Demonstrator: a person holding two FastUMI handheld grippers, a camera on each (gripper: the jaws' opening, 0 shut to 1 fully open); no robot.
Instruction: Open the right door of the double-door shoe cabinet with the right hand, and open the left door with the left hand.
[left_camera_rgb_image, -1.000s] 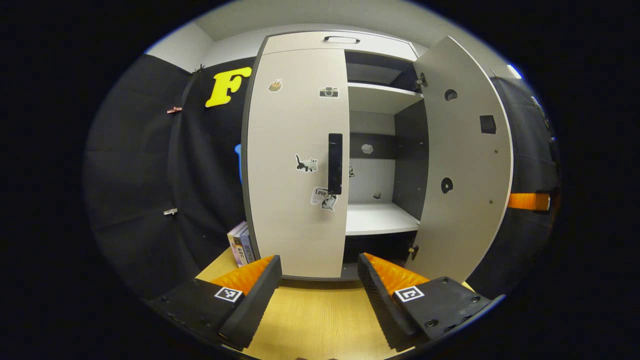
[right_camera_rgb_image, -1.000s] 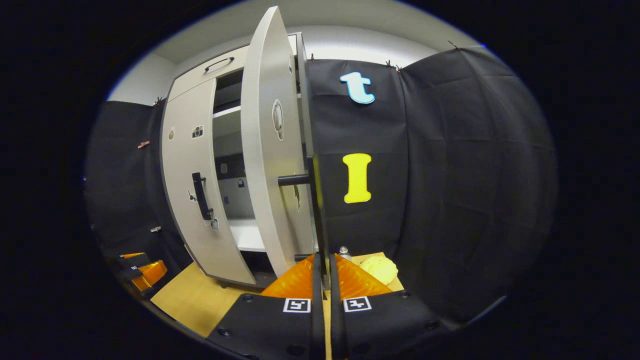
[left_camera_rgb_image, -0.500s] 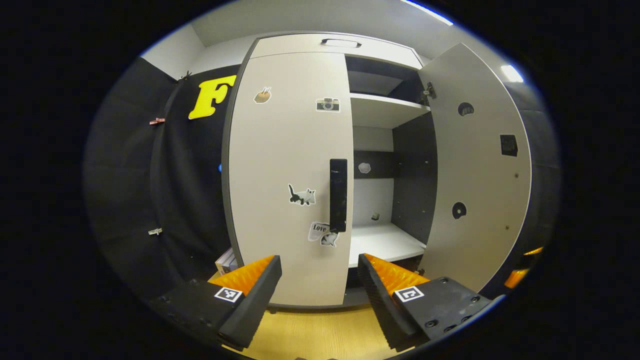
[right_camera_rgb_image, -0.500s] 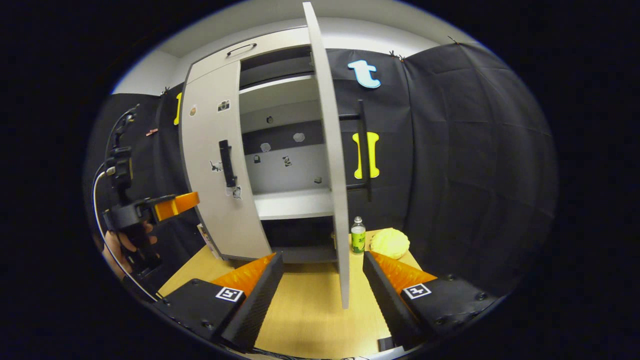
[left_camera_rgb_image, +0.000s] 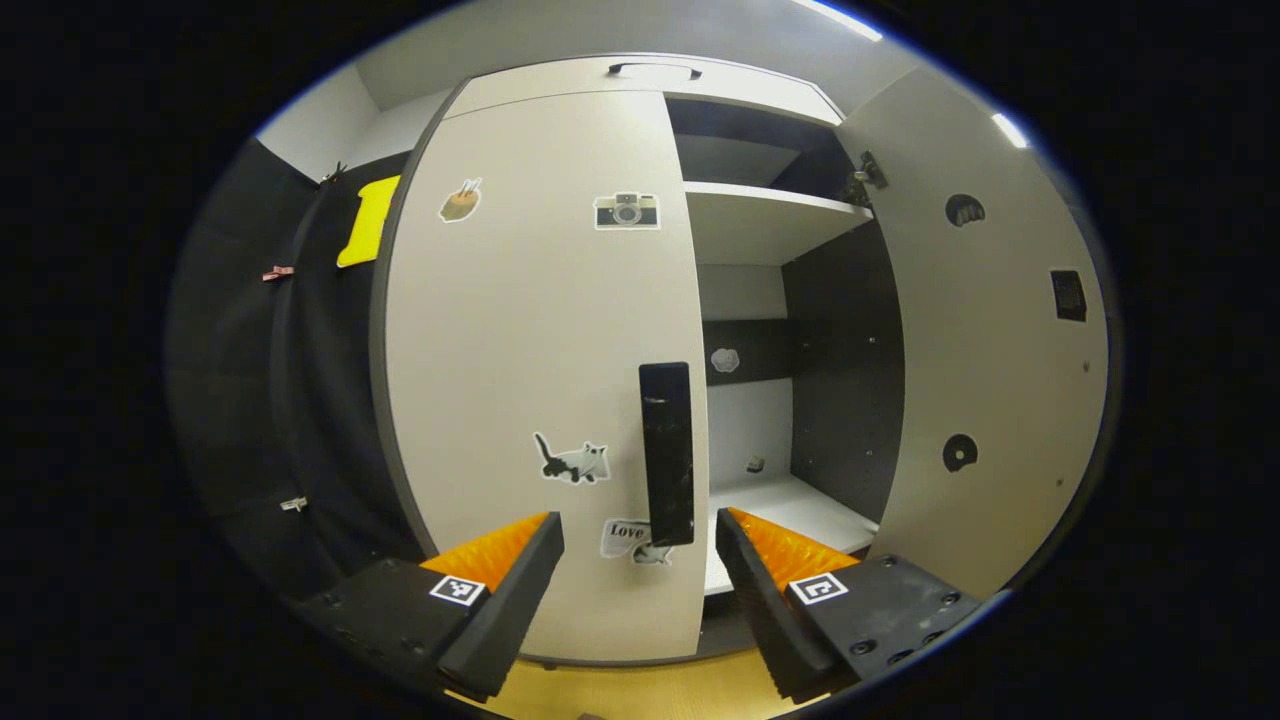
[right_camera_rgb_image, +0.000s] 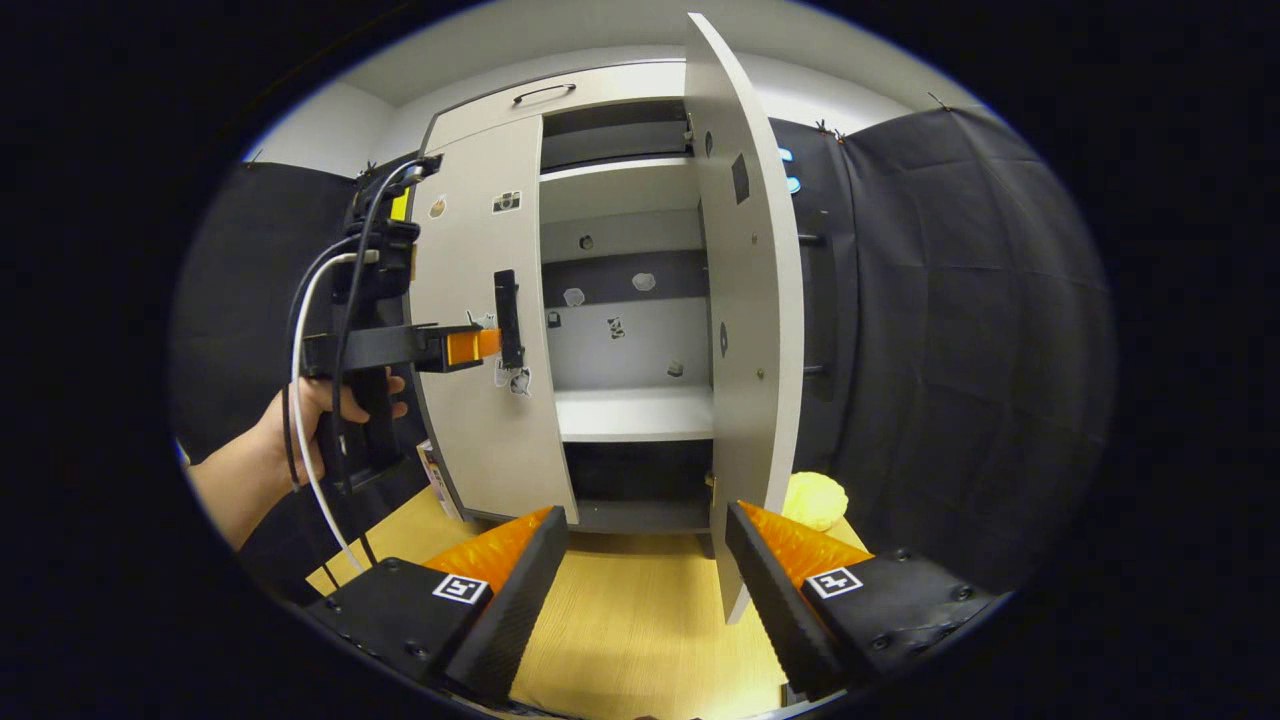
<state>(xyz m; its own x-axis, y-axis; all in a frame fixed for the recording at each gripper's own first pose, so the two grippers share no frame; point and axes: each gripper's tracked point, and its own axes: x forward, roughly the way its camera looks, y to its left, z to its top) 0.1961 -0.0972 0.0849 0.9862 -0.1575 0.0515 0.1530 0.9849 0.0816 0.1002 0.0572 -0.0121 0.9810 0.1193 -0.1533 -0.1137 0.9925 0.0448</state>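
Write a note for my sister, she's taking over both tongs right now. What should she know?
Left tongs: open, lined up on the left door's black handle, not gripping it yet.
Right tongs: open, holding nothing, in front of the cabinet.
Right door: swung wide open. That part is done.
Left door: closed.
Left to do: shut the left tongs on the handle and pull the left door open.

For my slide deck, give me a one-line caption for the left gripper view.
Open left gripper nears the closed left door's black handle; right door stands open.
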